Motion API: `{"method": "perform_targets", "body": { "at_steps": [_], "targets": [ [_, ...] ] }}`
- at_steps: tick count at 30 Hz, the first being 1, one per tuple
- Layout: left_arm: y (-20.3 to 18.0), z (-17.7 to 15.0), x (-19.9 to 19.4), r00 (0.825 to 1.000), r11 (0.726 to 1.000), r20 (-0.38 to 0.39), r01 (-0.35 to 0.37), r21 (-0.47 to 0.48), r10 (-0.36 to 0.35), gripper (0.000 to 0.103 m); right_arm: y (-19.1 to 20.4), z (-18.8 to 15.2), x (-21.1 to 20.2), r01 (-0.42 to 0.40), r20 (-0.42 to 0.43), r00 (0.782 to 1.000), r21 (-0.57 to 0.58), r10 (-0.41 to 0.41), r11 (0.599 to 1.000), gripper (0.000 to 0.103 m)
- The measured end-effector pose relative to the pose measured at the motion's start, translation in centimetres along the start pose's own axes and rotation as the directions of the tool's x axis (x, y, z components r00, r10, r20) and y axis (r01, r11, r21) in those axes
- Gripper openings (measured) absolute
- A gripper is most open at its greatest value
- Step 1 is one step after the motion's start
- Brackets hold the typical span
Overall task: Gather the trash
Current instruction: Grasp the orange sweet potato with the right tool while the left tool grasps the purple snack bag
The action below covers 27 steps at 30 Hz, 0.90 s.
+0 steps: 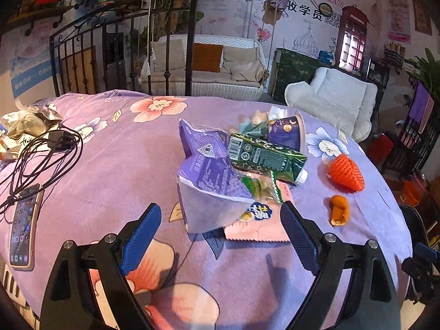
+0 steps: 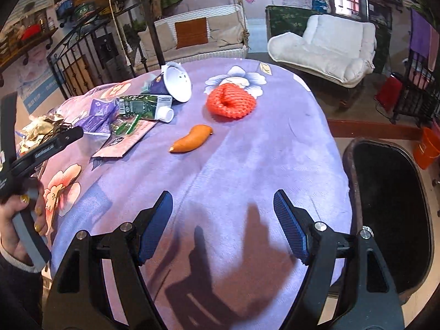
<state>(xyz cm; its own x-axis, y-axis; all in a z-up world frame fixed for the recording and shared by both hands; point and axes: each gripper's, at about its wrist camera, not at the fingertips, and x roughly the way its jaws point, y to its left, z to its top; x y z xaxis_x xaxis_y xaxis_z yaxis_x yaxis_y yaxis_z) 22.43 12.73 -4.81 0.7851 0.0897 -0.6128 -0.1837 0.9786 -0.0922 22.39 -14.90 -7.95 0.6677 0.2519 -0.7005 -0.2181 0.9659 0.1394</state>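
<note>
Trash lies in a loose heap near the middle of a counter (image 1: 115, 165) covered with a purple flowered cloth. In the heap a purple snack bag (image 1: 209, 176) sits nearest the left tool (image 1: 221, 235), a green drink carton (image 1: 264, 156) with a white cap lies across it, a pink wrapper (image 1: 258, 225) is flat underneath, and a purple paper cup (image 1: 286, 132) lies tipped on its side behind the carton, its white inside facing the right wrist camera. Toward the counter's right edge, apart from the heap, are a red foam fruit net (image 2: 231, 101) and an orange sausage-shaped piece (image 2: 192, 139), the net farther back.

The left tool hangs over the near edge with its blue pads spread wide and nothing between them; the bag and wrapper lie just ahead. The right tool (image 2: 222, 227) is likewise spread and empty, over bare cloth near the right edge. A black bin (image 2: 390, 220) stands off that edge.

At the left edge lie a phone (image 1: 23, 233), tangled black cables (image 1: 41, 154) and crumpled wrappers (image 1: 22, 123). A hand (image 2: 19, 214) grips the left tool's handle.
</note>
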Motion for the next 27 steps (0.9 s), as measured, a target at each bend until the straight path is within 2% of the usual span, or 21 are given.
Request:
{"method": "perform_targets", "body": {
  "at_steps": [7,10,12,13,15,18,21,27],
  "targets": [
    [0.7,2.1,4.2,0.998,0.999,-0.061,0.029,-0.034,-0.031,0.085,2.3,0.8,1.0,-0.002,-0.017,1.000,-0.045,0.001,0.999,0.076],
    [0.9,2.4,5.7,0.995,0.999,-0.095,0.020,-0.038,-0.024,0.072,2.6,1.1,1.6,0.002,-0.024,1.000,-0.048,-0.003,0.999,0.076],
    [1.5,2.2,6.5,0.992,0.998,-0.126,0.014,-0.060,-0.021,0.055,2.8,1.4,1.9,0.002,-0.026,1.000,-0.048,-0.003,0.999,0.076],
    [1.9,2.1,6.7,0.991,0.996,-0.131,0.018,-0.087,-0.029,0.051,2.9,1.5,2.0,0.001,-0.027,1.000,-0.048,-0.002,0.999,0.076],
    [3.0,1.7,6.5,0.991,0.987,-0.113,0.049,-0.154,-0.067,0.045,3.0,1.6,2.3,-0.002,-0.031,1.000,-0.049,0.000,0.999,0.076],
    [3.6,1.4,6.0,0.992,0.985,-0.095,0.061,-0.163,-0.077,0.036,3.5,2.0,3.0,-0.016,-0.045,0.999,-0.053,0.014,0.998,0.076],
    [4.2,1.1,4.9,0.994,0.981,-0.067,0.069,-0.179,-0.082,0.033,3.9,2.6,3.9,-0.037,-0.058,0.998,-0.051,0.034,0.998,0.076],
    [5.2,0.6,1.6,0.999,0.980,0.009,0.048,-0.191,-0.047,0.030,4.3,4.7,6.3,-0.050,-0.082,0.995,-0.033,0.047,0.998,0.073]
  ]
}}
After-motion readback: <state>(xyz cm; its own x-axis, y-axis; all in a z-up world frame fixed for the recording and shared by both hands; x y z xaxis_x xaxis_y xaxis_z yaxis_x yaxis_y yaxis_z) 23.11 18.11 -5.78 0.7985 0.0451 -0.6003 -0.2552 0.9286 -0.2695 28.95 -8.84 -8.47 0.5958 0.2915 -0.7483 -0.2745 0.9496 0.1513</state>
